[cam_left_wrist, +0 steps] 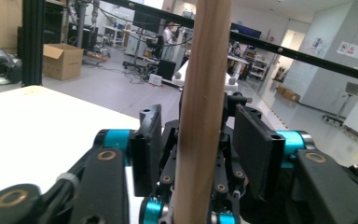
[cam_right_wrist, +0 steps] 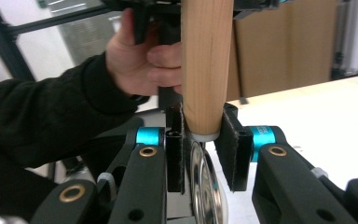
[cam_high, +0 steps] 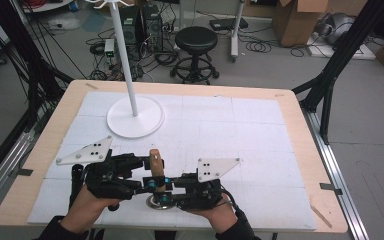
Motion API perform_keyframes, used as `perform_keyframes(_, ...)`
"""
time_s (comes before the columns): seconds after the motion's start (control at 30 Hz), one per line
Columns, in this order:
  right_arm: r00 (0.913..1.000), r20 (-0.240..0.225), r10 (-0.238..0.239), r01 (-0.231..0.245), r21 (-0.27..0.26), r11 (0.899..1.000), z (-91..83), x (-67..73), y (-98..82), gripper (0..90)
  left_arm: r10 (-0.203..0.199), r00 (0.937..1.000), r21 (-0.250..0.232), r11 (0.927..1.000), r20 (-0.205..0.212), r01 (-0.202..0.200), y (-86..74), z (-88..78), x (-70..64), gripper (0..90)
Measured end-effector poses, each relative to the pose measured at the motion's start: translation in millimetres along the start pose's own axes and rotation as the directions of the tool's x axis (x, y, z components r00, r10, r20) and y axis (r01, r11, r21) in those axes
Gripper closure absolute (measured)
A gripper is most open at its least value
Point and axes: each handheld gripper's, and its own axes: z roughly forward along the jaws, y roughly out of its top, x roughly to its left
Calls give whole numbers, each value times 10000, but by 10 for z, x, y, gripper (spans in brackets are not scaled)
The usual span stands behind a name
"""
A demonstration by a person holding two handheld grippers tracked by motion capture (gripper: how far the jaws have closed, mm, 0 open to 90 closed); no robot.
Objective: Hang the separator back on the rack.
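A tool with a wooden handle (cam_high: 155, 162) stands upright near the table's front edge, with a shiny metal disc (cam_high: 157, 202) at its lower end. My right gripper (cam_high: 163, 193) comes in from the right and is shut on the handle's lower end (cam_right_wrist: 204, 93), just above the disc (cam_right_wrist: 205, 186). From the left, my left gripper (cam_high: 151, 169) reaches the handle higher up. Its jaws stand open on either side of the handle (cam_left_wrist: 200, 116), with a gap showing at each pad. In the right gripper view a hand (cam_right_wrist: 140, 60) sits behind the handle.
A white coat stand's round base (cam_high: 135, 120) and pole (cam_high: 125, 55) stand on the white mat (cam_high: 240, 125) at the back left. On the floor beyond the table are a black stool (cam_high: 196, 42) and cardboard boxes (cam_high: 295, 20). The table's front edge runs just below my hands.
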Motion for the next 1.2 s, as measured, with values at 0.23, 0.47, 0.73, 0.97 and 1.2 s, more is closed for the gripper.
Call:
perform_keyframes(0.23, 9995, -305, 59, -58, 17, 10000, 10, 0, -3, 734, 401, 9992, -69, 9992, -80, -402, 5, -7, -16, 712)
perform_keyframes(0.47, 9948, 868, 523, -506, -218, 9985, -28, -18, 7, 412, 469, 9957, -46, 9989, -800, -474, 50, -8, 49, 724)
perform_keyframes(0.73, 9214, 3881, 177, -341, 354, 9988, -399, -41, -4, 207, 254, 9804, -153, 9995, -1956, -290, 270, -94, 416, 724)
perform_keyframes(0.97, 8315, 5555, 39, -291, 366, 9989, -768, -50, -109, 183, 228, 9660, -85, 9996, -2576, -259, 525, -163, 765, 725)
perform_keyframes(1.2, 7920, 6102, 188, -361, 161, 9992, -963, -104, -153, 176, 330, 9578, -364, 9983, -2855, -452, 915, -263, 1034, 725)
